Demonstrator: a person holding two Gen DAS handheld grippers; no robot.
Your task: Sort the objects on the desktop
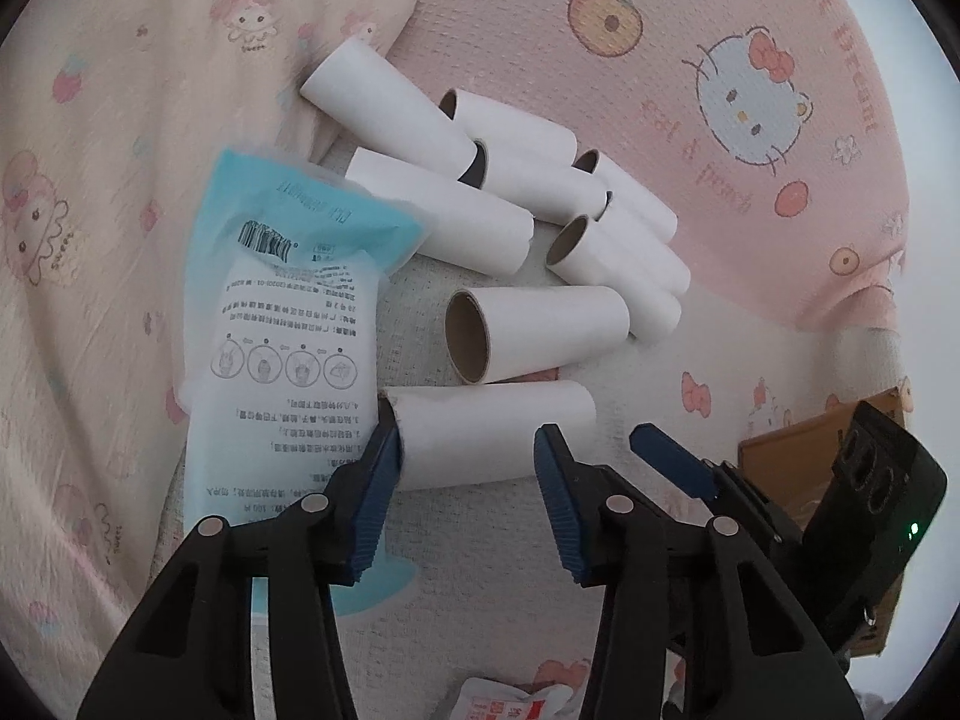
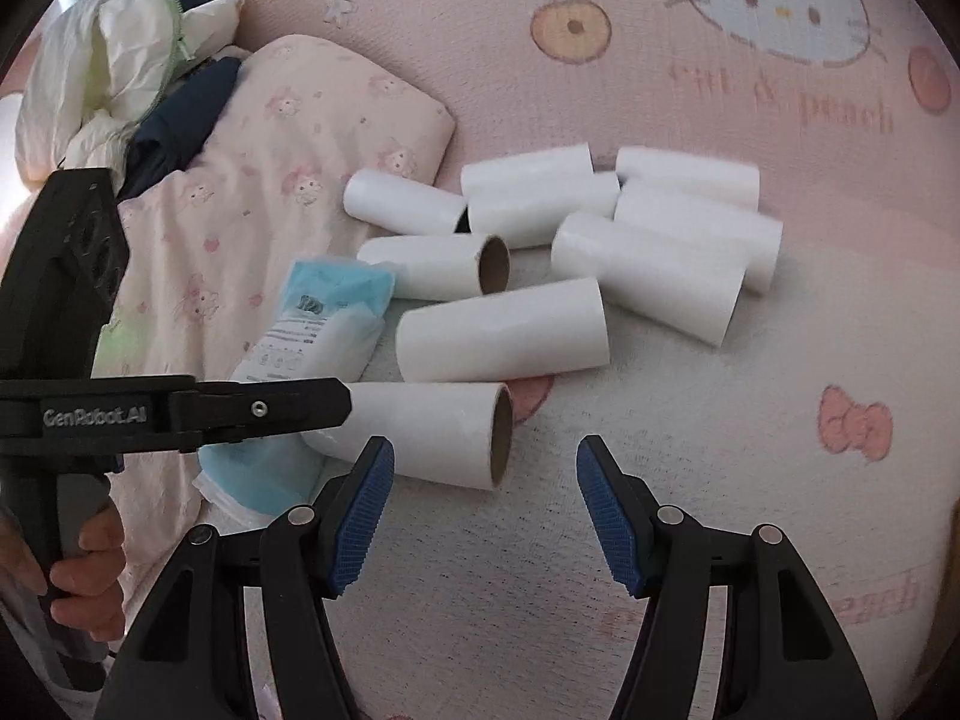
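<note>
Nearest, left gripper (image 1: 467, 450), jaws parted and straddling the closest roll (image 1: 489, 435), one pad at its end, not visibly clamped, likely poised to lift it for sorting. Alongside, right gripper (image 2: 485, 468), jaws released and holding nothing, hanging just short of that roll. Beside the roll, one blue-white packet (image 1: 282, 324). Farther on, eight more rolls (image 2: 600, 240) heaped together, nine counted overall, awaiting sorting on pink bedding (image 2: 750, 420).

9 paper tubes (image 2: 503, 330), 1 blue-white packet (image 1: 282, 324) – counted.
</note>
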